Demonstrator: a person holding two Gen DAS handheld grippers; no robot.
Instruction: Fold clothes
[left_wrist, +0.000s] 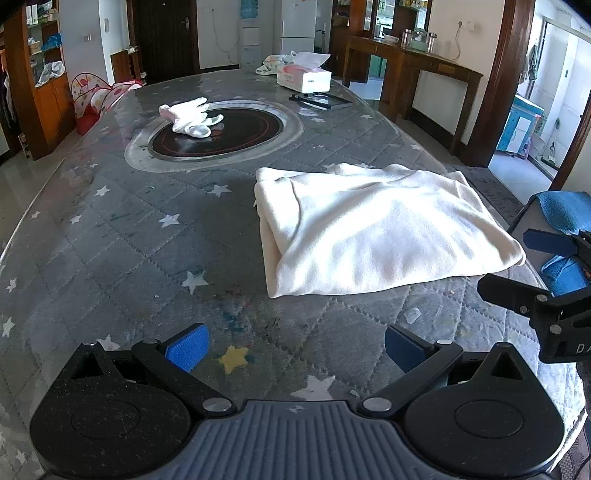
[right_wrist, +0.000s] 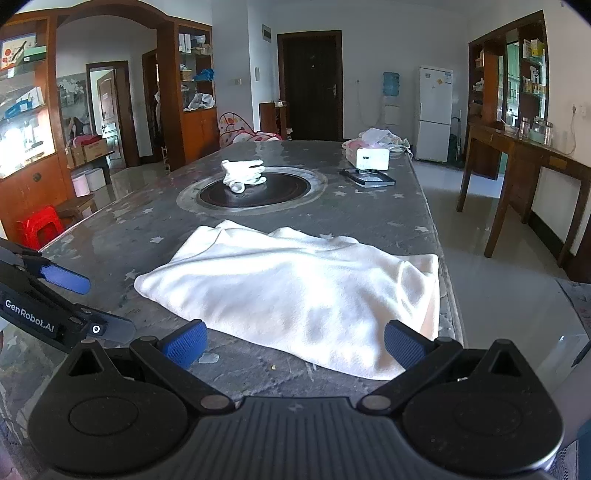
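**Inventory: one folded cloth on table, both grippers empty**

- Cloth (right_wrist: 295, 291): one, cream-white, folded in layers, lying flat on the table (left_wrist: 129, 229) near its front right corner, one edge at the table's side rim.
- Left gripper (left_wrist: 293, 349): one, fingers spread wide, holding nothing, hovering over bare table just left of the cloth.
- Right gripper (right_wrist: 295, 345): one, fingers spread wide, holding nothing, at the cloth's near edge.
- Socks (left_wrist: 190, 116): a small white bundle, number unclear, resting on the round dark inset (left_wrist: 240, 136) at table centre.
- Tissue box (left_wrist: 304, 78): one, open, tissue standing out of its top, at the far end.
- Tray (left_wrist: 320, 100): one, flat, dark-framed, just before the box; contents unclear.
- Bag (left_wrist: 275, 62): one, crumpled, behind the box.
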